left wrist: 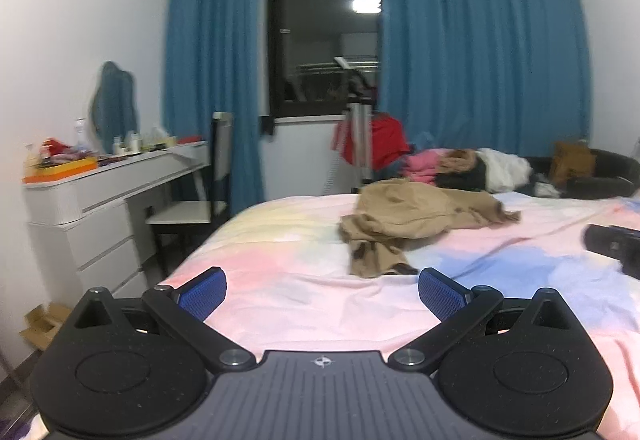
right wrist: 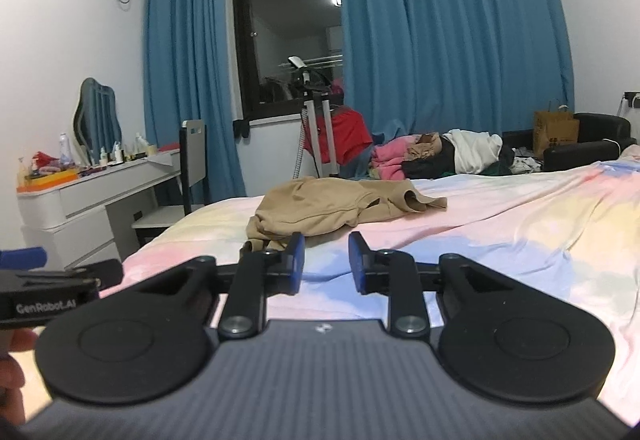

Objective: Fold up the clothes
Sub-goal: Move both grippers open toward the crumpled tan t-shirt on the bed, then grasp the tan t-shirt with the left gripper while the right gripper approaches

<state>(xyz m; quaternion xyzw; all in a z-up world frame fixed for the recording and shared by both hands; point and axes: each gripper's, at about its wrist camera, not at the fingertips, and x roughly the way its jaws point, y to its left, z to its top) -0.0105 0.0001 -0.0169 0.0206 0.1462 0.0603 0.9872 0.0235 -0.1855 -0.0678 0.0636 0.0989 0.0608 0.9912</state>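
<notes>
A crumpled tan garment (left wrist: pixel 416 217) lies on the pastel bed sheet (left wrist: pixel 304 292), ahead of both grippers; it also shows in the right wrist view (right wrist: pixel 332 205). My left gripper (left wrist: pixel 322 294) is open wide and empty, held over the bed short of the garment. My right gripper (right wrist: pixel 326 264) is open with a narrower gap, empty, just short of the garment's near edge. The right gripper shows at the right edge of the left wrist view (left wrist: pixel 614 246), and the left one at the left edge of the right wrist view (right wrist: pixel 52 280).
A heap of pink, black and white clothes (right wrist: pixel 440 155) lies at the bed's far edge. A white dresser (left wrist: pixel 108 207) with clutter and a chair (left wrist: pixel 192 211) stand left. A tripod with a red garment (right wrist: pixel 336 137), a black sofa (right wrist: pixel 584 143) and blue curtains (left wrist: pixel 480 51) are behind.
</notes>
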